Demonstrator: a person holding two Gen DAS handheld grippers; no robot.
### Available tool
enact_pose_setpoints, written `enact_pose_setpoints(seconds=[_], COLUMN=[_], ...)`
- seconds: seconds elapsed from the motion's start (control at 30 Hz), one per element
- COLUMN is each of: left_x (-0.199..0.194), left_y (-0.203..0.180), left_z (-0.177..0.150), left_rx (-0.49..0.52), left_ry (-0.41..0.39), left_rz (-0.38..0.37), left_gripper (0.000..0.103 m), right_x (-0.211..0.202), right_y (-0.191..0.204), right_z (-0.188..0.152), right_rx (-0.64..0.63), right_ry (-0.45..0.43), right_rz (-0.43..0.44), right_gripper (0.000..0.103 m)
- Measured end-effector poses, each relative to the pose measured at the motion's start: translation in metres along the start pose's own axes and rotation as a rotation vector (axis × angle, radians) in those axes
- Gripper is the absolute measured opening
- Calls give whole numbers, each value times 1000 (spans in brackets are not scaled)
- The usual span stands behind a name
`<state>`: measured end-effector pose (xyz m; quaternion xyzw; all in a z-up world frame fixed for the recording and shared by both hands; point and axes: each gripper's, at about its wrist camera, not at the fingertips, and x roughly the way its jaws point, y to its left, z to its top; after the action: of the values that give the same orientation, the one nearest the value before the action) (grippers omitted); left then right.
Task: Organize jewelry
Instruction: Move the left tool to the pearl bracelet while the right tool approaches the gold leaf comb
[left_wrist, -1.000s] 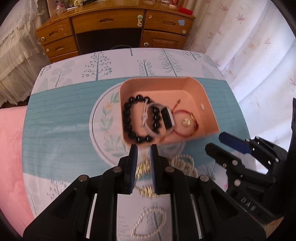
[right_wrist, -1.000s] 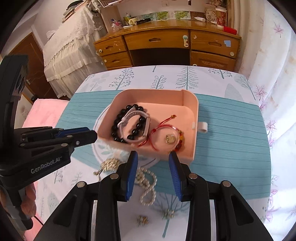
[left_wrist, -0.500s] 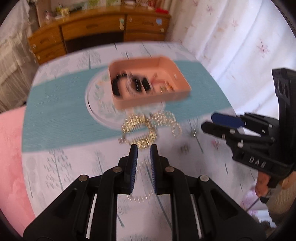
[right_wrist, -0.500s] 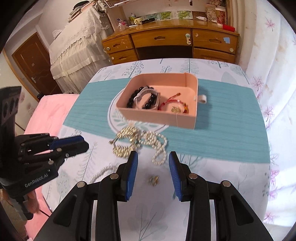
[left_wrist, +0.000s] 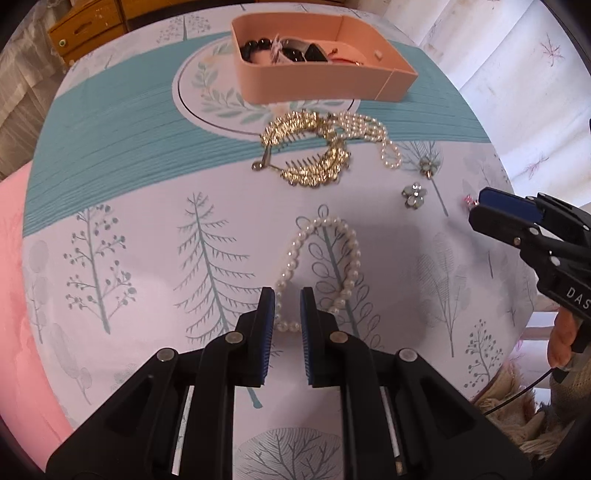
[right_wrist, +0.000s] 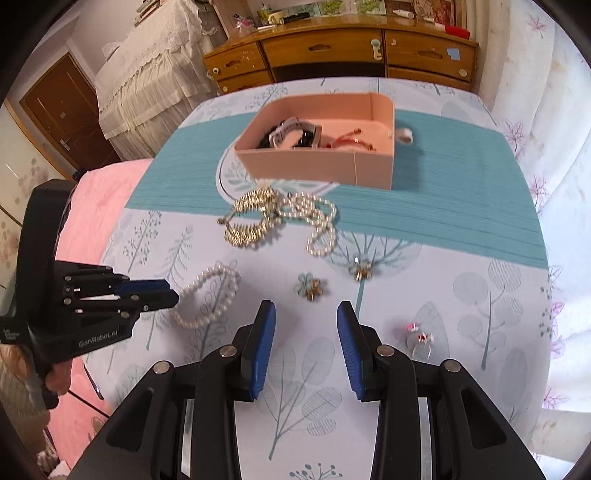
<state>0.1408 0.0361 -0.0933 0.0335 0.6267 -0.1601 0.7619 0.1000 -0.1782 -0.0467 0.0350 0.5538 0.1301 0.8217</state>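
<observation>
A pink box (left_wrist: 325, 83) (right_wrist: 317, 166) at the far side of the table holds a black bead bracelet, a watch and a red cord bracelet. In front of it lie a gold hair comb (left_wrist: 306, 151) (right_wrist: 251, 218) and a pearl necklace (left_wrist: 369, 129) (right_wrist: 314, 221). A pearl bracelet (left_wrist: 317, 266) (right_wrist: 207, 299) lies nearer. My left gripper (left_wrist: 287, 306) (right_wrist: 162, 291) is open, its tips astride the bracelet's near end. My right gripper (right_wrist: 306, 332) (left_wrist: 491, 206) is open and empty above the cloth. Two flower earrings (right_wrist: 310, 286) (left_wrist: 413, 195) and a small pink-stone ring (right_wrist: 417, 332) lie near it.
A round table (right_wrist: 443, 229) carries a tree-print cloth with a teal band. A wooden dresser (right_wrist: 332, 55) stands behind it, a lace-covered bed (right_wrist: 147, 74) at the left, curtains at the right. A pink surface (left_wrist: 14, 295) lies beside the table's left edge.
Both grippers have pulled back from the pink box toward the near side of the table. The left gripper now sits low over the pearl bracelet.
</observation>
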Motion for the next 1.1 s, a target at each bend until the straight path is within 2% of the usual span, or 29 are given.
enact_pose_setpoints(seconds=[0.17,0.43,0.8,1.1], left_x=[10,13,14,29], left_y=[2,-11,-8,-11], left_z=[2,12,21,29], left_rx=[8,80,67,69], left_ry=[8,24,41,88], left_rz=[-31,17,6,4], left_gripper=[10,10,10,10], right_x=[9,18,22,25], right_y=[-1,4,7,8], right_z=[-8,-7,-6,-7], right_rx=[0,-11,-17,-18], right_ry=[23,31,40,42], right_rz=[5,22,38,45], right_gripper=[35,35,35,35])
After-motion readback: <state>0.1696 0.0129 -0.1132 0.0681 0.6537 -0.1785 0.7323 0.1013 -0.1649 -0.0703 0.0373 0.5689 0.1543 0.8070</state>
